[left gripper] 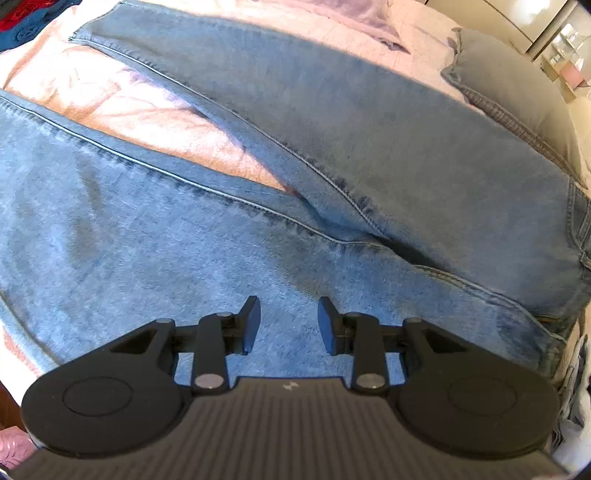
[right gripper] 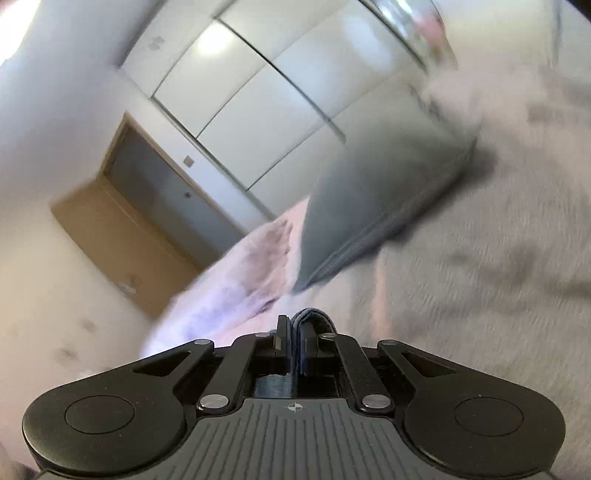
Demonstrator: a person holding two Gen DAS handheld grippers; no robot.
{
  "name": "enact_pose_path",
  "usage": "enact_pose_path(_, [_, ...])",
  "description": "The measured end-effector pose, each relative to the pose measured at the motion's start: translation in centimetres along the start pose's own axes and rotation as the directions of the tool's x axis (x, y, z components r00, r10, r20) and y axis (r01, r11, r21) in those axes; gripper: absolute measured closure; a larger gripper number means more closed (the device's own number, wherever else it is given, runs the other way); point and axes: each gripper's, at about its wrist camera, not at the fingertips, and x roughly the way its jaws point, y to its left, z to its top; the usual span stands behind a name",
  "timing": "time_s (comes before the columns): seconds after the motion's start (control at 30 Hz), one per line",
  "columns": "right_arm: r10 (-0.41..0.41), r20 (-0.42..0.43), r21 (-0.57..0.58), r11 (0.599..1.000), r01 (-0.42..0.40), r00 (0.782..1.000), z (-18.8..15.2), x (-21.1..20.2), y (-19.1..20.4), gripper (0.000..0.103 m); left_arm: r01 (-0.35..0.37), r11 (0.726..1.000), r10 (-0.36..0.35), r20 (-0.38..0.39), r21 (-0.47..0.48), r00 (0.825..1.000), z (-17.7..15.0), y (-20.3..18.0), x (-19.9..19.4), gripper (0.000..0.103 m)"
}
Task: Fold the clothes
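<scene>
A pair of faded blue denim jeans (left gripper: 229, 240) is spread flat across a bed covered with a pale pink quilted bedspread (left gripper: 122, 107). The two legs are seen splayed apart, with a wedge of bedspread showing between their stitched seams. The left gripper (left gripper: 289, 325) is held above the nearer leg, pointed steeply down; its jaws are parted part-way, and nothing is held between them, the denim being seen through the gap. A grey cushion (left gripper: 517, 92) is seen lying beyond the jeans near the edge of the bed, and a dark blue and red cloth (left gripper: 22, 22) is glimpsed at the far corner.

In the right wrist view, which is blurred, the right gripper (right gripper: 295, 332) is seen with its jaws closed on a folded edge of blue-grey denim, which sticks up between the pads. Ahead of it, the same grey cushion (right gripper: 388, 195) is seen resting on the bed, with white wardrobe doors (right gripper: 258, 103) and a wooden-framed doorway (right gripper: 140, 206) behind.
</scene>
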Motion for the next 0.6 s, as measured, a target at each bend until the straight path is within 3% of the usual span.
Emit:
enact_pose_path(0.03, [-0.088, -0.079, 0.015, 0.996, 0.089, 0.993, -0.8, 1.9, -1.6, 0.100, -0.003, 1.000, 0.003, -0.007, 0.000, 1.000, 0.0, -0.2, 0.4, 0.074])
enact_pose_path(0.1, [-0.229, -0.239, 0.054, 0.967, 0.249, 0.944, -2.3, 5.5, -5.3, 0.098, 0.001, 1.000, -0.001, -0.016, 0.004, 1.000, 0.0, -0.6, 0.9, 0.074])
enact_pose_path(0.13, [-0.214, -0.302, 0.148, 0.952, 0.267, 0.929, -2.7, 6.4, -7.6, 0.093, 0.004, 1.000, -0.003, -0.016, 0.010, 1.000, 0.0, -0.7, 0.9, 0.074])
enact_pose_path(0.2, [-0.138, -0.318, 0.307, 0.921, 0.240, 0.938, -2.1, 6.5, -9.9, 0.092, 0.002, 1.000, -0.002, -0.014, 0.015, 1.000, 0.0, -0.7, 0.8, 0.074])
enact_pose_path(0.33, [-0.105, -0.274, 0.396, 0.893, 0.212, 0.956, -0.4, 4.0, -10.8, 0.057, -0.006, 1.000, 0.006, -0.023, -0.015, 1.000, -0.1, -0.2, 0.9, 0.074])
enact_pose_path(0.37, [-0.081, -0.266, 0.430, 0.882, 0.193, 0.961, -0.5, 3.7, -11.1, 0.055, -0.004, 1.000, 0.003, -0.022, -0.021, 1.000, 0.0, -0.2, 1.0, 0.074])
enact_pose_path(0.47, [0.005, -0.323, 0.481, 0.862, 0.159, 0.946, -0.6, 5.7, -12.2, 0.055, 0.007, 1.000, -0.007, -0.016, -0.027, 1.000, 0.3, -0.6, 1.1, 0.074])
enact_pose_path(0.53, [0.037, -0.367, 0.464, 0.873, 0.149, 0.930, -0.8, 7.6, -12.0, 0.056, 0.008, 1.000, -0.008, -0.017, -0.029, 1.000, 0.4, -0.9, 1.3, 0.074])
enact_pose_path(0.57, [0.045, -0.389, 0.445, 0.883, 0.145, 0.920, -0.9, 8.5, -11.7, 0.083, 0.006, 1.000, -0.007, -0.017, -0.030, 1.000, 0.4, -1.0, 1.4, 0.074])
enact_pose_path(0.6, [0.042, -0.397, 0.405, 0.905, 0.134, 0.917, -0.9, 9.0, -11.0, 0.084, 0.005, 1.000, -0.005, -0.016, -0.029, 1.000, 0.4, -1.0, 1.3, 0.074])
